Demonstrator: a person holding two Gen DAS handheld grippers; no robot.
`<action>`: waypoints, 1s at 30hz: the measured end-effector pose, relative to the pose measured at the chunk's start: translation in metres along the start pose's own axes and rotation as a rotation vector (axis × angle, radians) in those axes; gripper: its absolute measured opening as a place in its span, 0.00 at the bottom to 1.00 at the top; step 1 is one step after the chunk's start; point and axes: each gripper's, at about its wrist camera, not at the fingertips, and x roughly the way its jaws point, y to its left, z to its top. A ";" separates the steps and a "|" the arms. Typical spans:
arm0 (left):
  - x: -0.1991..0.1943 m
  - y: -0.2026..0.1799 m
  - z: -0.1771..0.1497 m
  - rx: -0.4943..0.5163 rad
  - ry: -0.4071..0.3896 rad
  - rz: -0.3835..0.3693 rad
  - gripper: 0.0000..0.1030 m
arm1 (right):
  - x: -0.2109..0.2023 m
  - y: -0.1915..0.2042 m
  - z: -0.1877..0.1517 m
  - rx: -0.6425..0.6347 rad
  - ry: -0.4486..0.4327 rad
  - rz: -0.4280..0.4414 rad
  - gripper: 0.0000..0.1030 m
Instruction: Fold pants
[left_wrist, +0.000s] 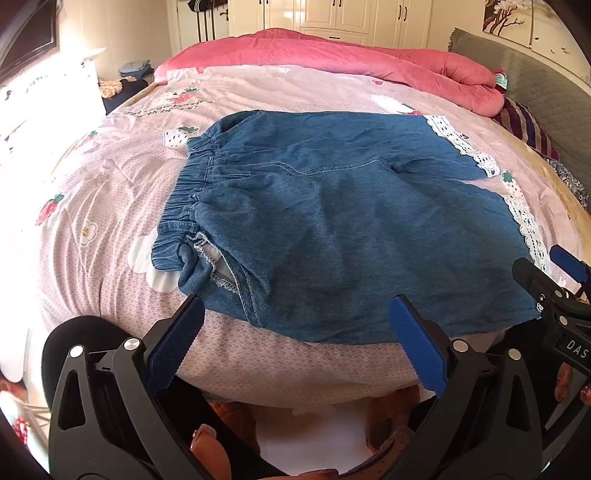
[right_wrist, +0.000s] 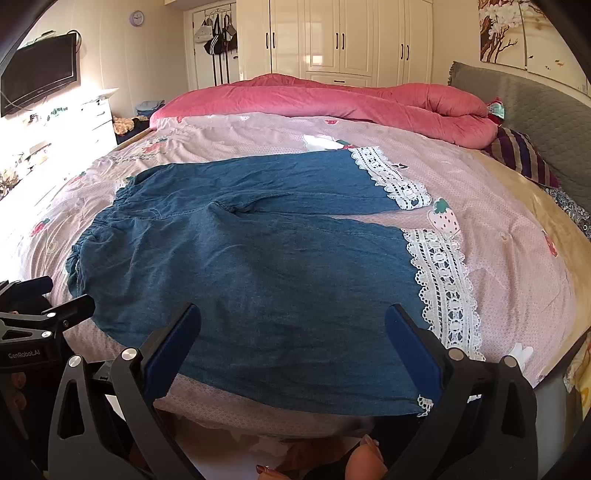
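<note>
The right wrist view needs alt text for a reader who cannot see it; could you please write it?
Blue denim pants with white lace hems lie spread flat on a pink strawberry-print bedspread. The open right tongs hover over the near leg, holding nothing; the left tongs show at the left edge. A rolled pink quilt lies beyond.

The pants (right_wrist: 258, 266) lie flat on the bed cover (right_wrist: 498, 258), near the near edge of the bed. Their waistband (left_wrist: 184, 199) is on the left and the two leg hems (right_wrist: 439, 291) are on the right, one leg nearer and one farther. Behind the pants, a rolled quilt (right_wrist: 332, 99) lies across the far side of the bed. The headboard (right_wrist: 535, 110) is on the right, with a pillow (right_wrist: 524, 155) before it. Wardrobes (right_wrist: 340, 40) stand behind the bed. A television (right_wrist: 40, 77) hangs at the far left. The left gripper (left_wrist: 295, 339) and the right gripper (right_wrist: 291, 350) are over the near edge, side by side.
</note>
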 end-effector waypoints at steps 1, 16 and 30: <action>0.000 0.000 0.000 0.000 -0.001 -0.001 0.91 | 0.000 0.000 0.000 -0.001 0.001 -0.002 0.96; 0.000 -0.001 -0.001 0.003 -0.004 -0.002 0.91 | 0.000 0.000 0.000 -0.002 0.002 -0.001 0.96; 0.000 -0.002 -0.001 0.003 -0.005 -0.004 0.91 | 0.003 0.000 0.000 -0.002 0.004 0.003 0.96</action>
